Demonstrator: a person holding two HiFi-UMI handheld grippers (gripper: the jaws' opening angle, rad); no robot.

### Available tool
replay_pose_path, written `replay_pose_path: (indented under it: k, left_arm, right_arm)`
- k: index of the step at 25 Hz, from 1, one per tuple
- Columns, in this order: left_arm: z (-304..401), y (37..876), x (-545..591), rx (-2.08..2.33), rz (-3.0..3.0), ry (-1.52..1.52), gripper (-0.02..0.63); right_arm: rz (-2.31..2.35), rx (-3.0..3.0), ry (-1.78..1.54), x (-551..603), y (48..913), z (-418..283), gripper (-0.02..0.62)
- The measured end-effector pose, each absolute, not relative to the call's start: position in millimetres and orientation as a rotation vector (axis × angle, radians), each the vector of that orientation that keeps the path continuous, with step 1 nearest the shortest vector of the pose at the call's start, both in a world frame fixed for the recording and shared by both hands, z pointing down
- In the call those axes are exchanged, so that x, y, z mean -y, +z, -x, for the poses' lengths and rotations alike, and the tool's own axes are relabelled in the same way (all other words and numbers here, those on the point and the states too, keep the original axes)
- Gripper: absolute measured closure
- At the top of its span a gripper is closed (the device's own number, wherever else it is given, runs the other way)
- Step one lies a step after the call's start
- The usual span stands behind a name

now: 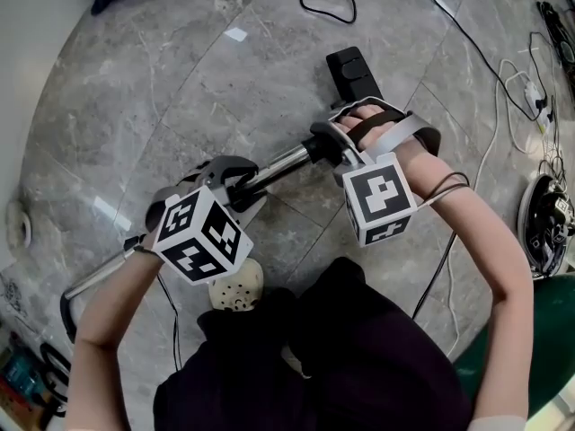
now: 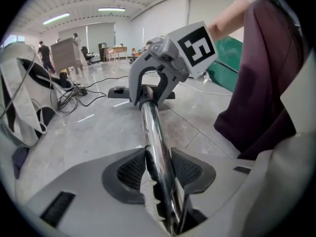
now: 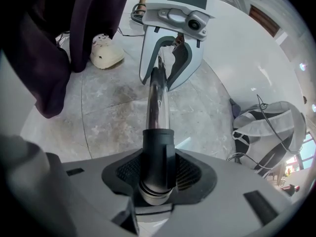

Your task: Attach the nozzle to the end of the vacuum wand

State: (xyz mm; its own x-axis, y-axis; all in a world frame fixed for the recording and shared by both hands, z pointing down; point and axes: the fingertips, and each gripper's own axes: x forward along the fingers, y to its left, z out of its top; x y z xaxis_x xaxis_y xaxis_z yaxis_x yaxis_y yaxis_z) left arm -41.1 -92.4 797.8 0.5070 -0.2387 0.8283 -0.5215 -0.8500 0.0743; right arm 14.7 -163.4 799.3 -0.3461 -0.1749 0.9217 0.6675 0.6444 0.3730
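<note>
A chrome vacuum wand [image 1: 283,162] slants from its bent handle end [image 1: 70,308] at the lower left up to the right. My left gripper [image 1: 235,185] is shut on the wand's middle; in the left gripper view the tube [image 2: 150,127] passes between its pads [image 2: 133,169]. My right gripper [image 1: 334,144] is shut on a black collar [image 3: 158,152] that sits over the wand's far end. The black floor nozzle [image 1: 352,72] lies just beyond the right gripper. Each gripper faces the other along the tube [image 3: 159,102].
Black and white cables [image 1: 485,61] trail across the grey stone floor. A cream slipper [image 1: 235,287] and dark trousers are under my arms. A round appliance [image 1: 548,214] and something green [image 1: 539,348] stand at the right. A grey bag [image 3: 266,127] lies nearby.
</note>
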Motion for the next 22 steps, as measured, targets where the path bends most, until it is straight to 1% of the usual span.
replay_pose_path:
  k: [5, 12, 18, 22]
  left_arm:
    - [42.3, 797.2, 97.7, 0.676, -2.414, 1.205, 0.442]
    - [45.0, 796.0, 102.5, 0.646, -2.417, 1.210, 0.440]
    - [42.7, 811.9, 100.7, 0.622, -2.395, 1.293, 0.437]
    - [38.5, 818.5, 102.2, 0.613, -2.385, 1.265, 0.437]
  right_arm:
    - [0.416, 1.692, -0.951, 161.0, 799.0, -5.4, 0.417]
    - [0.434, 1.675, -0.960, 168.3, 796.7, -3.7, 0.416]
    - [0.443, 1.647, -0.958, 167.7, 813.0, -7.6, 0.414]
    - [0.455, 1.648, -0.938, 166.1, 820.0, -9.2, 0.413]
